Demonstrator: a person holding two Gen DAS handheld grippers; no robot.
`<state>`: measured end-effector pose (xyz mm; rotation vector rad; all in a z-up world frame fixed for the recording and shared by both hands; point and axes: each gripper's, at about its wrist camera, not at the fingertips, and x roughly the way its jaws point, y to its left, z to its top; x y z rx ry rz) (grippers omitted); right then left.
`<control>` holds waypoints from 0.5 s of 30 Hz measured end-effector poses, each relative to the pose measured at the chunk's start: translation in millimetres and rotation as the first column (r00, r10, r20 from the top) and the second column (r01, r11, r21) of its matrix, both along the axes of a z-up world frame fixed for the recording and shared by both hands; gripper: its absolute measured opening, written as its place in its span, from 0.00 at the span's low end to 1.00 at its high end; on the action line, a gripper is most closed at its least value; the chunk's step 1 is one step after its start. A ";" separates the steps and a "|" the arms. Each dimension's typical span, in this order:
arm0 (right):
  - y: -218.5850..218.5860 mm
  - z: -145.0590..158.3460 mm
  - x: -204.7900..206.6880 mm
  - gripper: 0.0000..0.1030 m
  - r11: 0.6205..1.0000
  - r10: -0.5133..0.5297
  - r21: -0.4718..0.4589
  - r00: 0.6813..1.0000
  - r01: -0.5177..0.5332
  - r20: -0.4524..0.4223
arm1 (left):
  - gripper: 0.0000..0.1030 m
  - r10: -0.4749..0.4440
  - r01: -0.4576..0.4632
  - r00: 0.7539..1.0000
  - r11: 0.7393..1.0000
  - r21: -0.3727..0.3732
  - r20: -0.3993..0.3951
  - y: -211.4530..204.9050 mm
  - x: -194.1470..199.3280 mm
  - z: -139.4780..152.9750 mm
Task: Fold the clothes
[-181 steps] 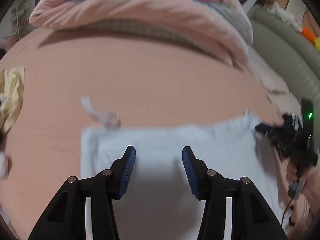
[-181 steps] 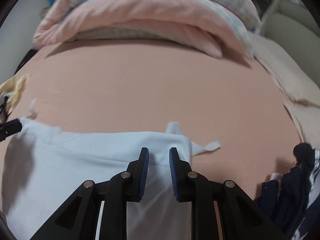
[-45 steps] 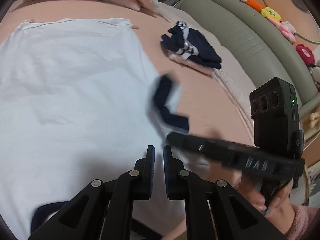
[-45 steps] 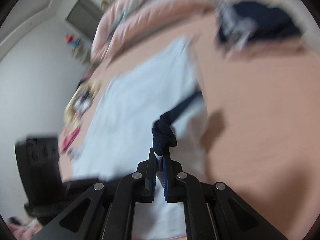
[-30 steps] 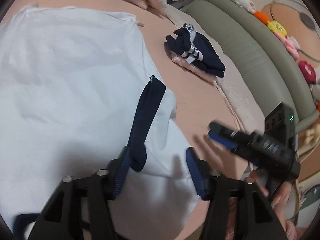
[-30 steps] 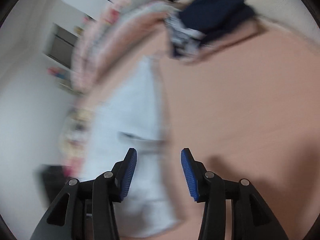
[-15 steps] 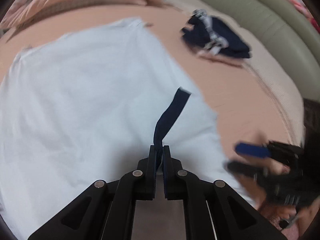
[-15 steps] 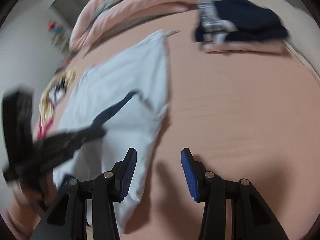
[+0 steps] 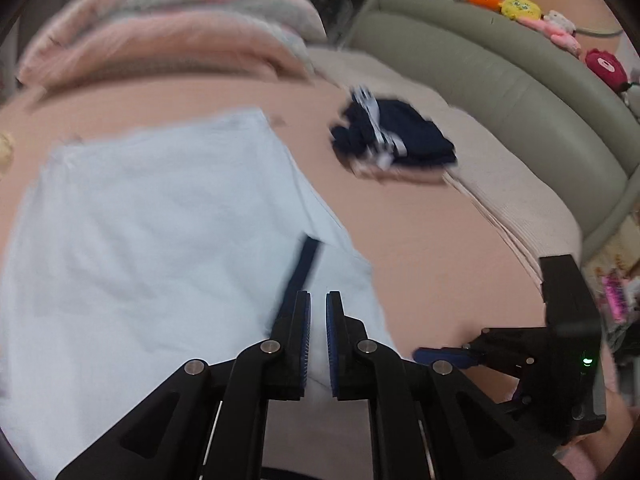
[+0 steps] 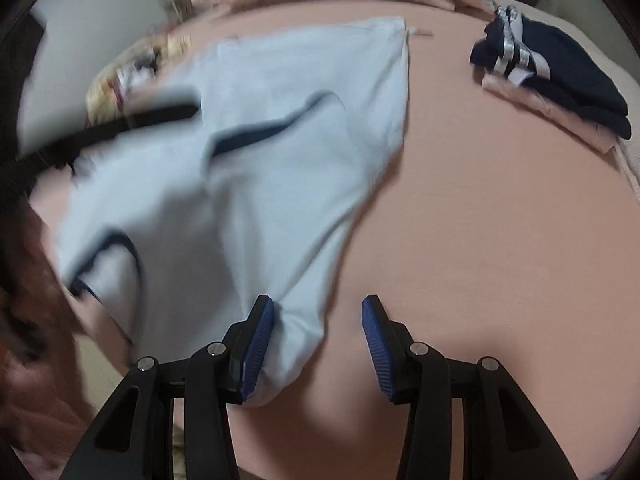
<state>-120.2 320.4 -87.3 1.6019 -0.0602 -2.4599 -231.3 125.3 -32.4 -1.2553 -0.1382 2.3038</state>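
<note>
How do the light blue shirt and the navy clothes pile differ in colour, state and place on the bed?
The light blue shirt is pale and lies spread out, partly rumpled; the navy clothes pile is dark and already folded into a compact stack. The shirt sits right at both tools, its corner beside the right tool; the pile lies far off, near the beige blanket's edge. Both rest on the pink bed sheet.

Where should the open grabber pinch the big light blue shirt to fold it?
Probably the loose bottom corner of the light blue shirt, bunched up right between the open right gripper. Come from above and close on that raised fold; flat cloth is harder to pinch. The left gripper is shut on the shirt at its navy trim.
</note>
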 end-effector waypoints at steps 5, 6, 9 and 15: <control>16.8 2.1 11.6 0.44 0.999 0.005 -0.053 0.997 -0.001 0.074 | 0.06 0.022 -0.013 0.991 0.998 -0.066 0.133 -9.7 -6.5 -30.7; 22.8 5.4 12.7 0.44 0.997 -0.003 -0.070 0.996 0.009 0.085 | 0.06 0.042 -0.034 0.990 0.998 -0.060 0.132 -16.3 -5.2 -24.5; 40.5 17.9 10.1 0.44 0.992 -0.048 -0.117 0.996 0.056 0.076 | 0.06 0.021 -0.020 0.998 1.000 -0.008 0.060 -24.8 -1.5 -3.4; 24.8 25.9 -35.8 0.44 0.993 -0.065 -0.102 0.998 0.065 0.001 | 0.06 -0.031 0.048 0.992 0.989 -0.143 0.119 -1.6 -12.1 -31.6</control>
